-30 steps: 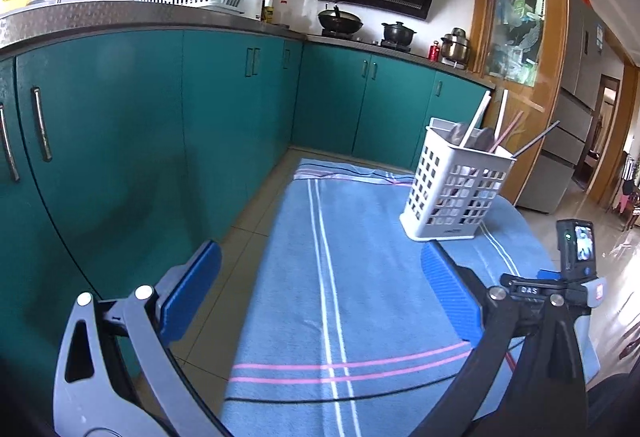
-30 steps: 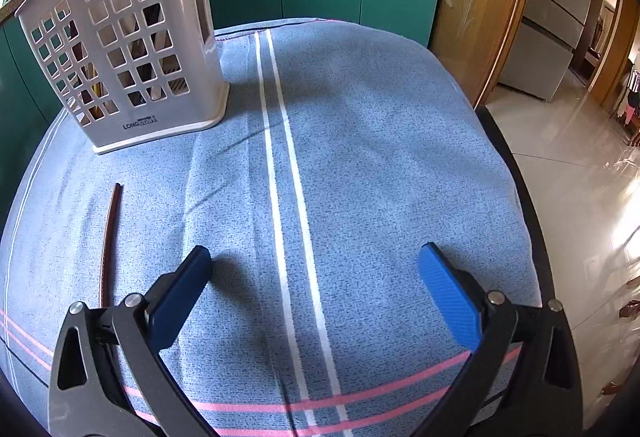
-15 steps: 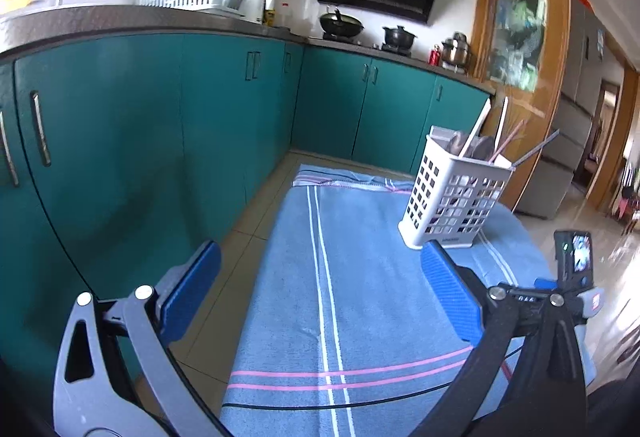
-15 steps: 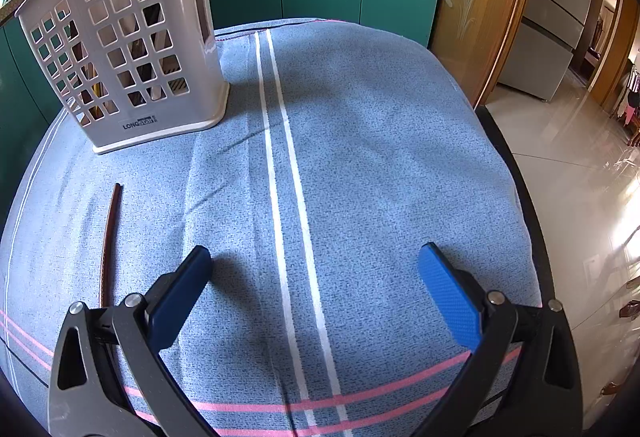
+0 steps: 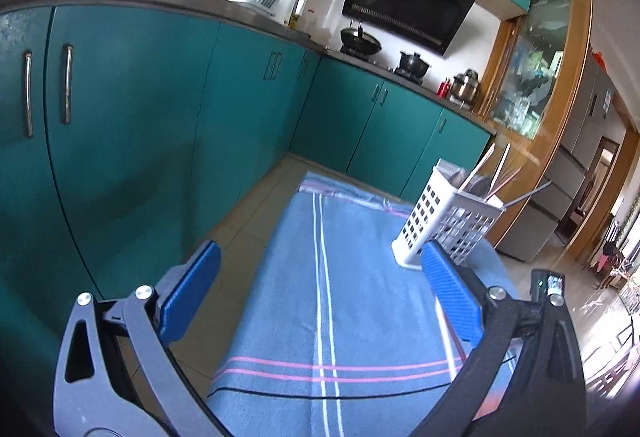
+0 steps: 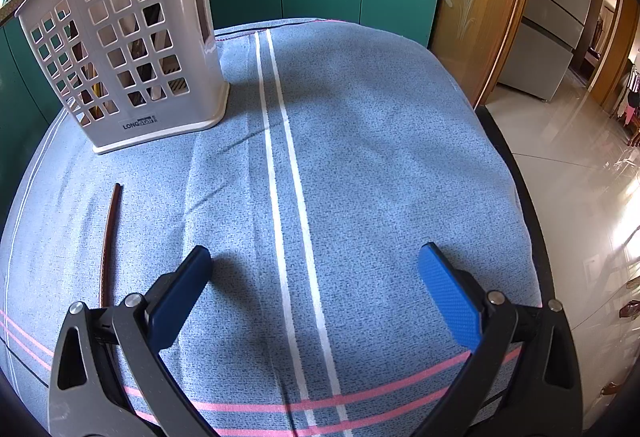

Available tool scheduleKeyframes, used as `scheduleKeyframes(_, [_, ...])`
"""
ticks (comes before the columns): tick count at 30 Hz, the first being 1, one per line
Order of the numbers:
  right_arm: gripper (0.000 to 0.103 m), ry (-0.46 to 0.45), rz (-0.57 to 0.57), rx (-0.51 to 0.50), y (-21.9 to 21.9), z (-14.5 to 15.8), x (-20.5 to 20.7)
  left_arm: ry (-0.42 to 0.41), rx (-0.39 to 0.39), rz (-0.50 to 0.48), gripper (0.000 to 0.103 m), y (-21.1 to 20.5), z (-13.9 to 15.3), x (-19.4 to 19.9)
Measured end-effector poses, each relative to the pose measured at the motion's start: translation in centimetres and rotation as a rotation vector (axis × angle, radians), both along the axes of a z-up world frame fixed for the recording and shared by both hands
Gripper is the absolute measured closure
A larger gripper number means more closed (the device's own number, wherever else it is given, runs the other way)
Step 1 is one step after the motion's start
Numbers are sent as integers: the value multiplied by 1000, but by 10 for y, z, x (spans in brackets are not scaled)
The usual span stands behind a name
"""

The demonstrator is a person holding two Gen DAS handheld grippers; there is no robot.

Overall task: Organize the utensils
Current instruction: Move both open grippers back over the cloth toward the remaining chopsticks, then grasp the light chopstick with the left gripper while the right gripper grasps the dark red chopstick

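A white slotted utensil basket [image 6: 124, 49] stands upright on the blue striped cloth [image 6: 360, 141] at the far left; it also shows in the left wrist view [image 5: 444, 225], holding several chopsticks and utensils. One dark brown chopstick [image 6: 109, 237] lies flat on the cloth, in front of the basket and left of my right gripper [image 6: 316, 277]. My right gripper is open and empty, low over the cloth. My left gripper [image 5: 320, 289] is open and empty, raised above the cloth's near left edge.
Teal cabinets [image 5: 140, 125] run along the left and far side, close to the table. A glass-fronted wooden cabinet [image 6: 480, 9] and a tiled floor [image 6: 580, 197] lie to the right. The table's black edge [image 6: 520, 189] curves along the right.
My left gripper has lifted and tilted back to the left, so the basket looks smaller and further right. My right gripper and the chopstick have not moved.
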State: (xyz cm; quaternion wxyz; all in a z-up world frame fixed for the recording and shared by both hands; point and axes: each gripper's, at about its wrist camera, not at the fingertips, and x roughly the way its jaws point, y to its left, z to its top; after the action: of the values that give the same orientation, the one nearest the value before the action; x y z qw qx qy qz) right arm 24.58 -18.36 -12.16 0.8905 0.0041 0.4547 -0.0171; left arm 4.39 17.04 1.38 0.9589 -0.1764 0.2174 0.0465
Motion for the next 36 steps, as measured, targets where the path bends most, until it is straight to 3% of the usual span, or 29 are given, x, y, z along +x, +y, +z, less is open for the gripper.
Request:
scheduleKeyframes(7, [3,0,0,0,0,0,0,56,58,-77,4,-25,-11,11])
scheduleKeyframes(15, [3,-1,0,0,0,0,0,129,191,-202,4,-81,-21,39])
scheduleKeyframes(21, [2,-1,0,0,0,0,0,241,277,-294,4,-122,-40,85])
scheduleKeyframes(25, [2,-1,-3,1,0,0,1,301,260,-305,7,-132,-49,118])
scheduleKeyframes(28, [3,45,-2,10,0,3,5,353,322,-316,11,-148,-61,146])
scheduleKeyframes(31, [3,0,25,96,1,25,-4,431,331,-332,29,-157,-80,173])
scheduleKeyframes(33, [3,-67,87,59,12,44,-14,480,315,-340,41,-159,-92,189])
scheduleKeyframes(35, [3,-148,164,-22,25,60,-31,559,300,-343,62,-158,-107,202])
scheduleKeyframes(36, [3,-168,179,-46,27,63,-34,591,274,-348,66,-156,-114,206])
